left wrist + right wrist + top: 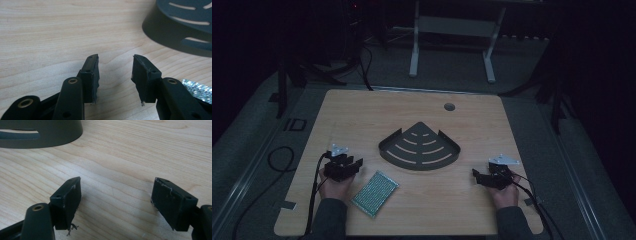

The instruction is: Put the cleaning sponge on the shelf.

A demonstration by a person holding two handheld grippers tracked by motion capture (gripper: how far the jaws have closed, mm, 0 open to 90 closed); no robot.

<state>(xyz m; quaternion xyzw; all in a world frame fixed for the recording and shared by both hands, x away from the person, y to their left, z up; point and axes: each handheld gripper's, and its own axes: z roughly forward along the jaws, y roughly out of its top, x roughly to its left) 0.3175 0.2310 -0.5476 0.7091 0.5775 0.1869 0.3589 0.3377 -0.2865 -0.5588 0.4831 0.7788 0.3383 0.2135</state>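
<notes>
left gripper (353, 164) – jaws apart, empty | right gripper (477, 176) – wide, empty | floor marking (294, 124) – perhaps "ID"

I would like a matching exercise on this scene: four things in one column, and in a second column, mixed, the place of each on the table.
Things:
1. corner shelf
2. sponge
3. left gripper
4. right gripper

Places:
A. near the table's right edge, jaws open, nothing between them
B. middle of the table
C. at the front, just right of the left hand
D. left of the shelf, jaws open, nothing between them

Pairs: 1-B, 2-C, 3-D, 4-A
</notes>
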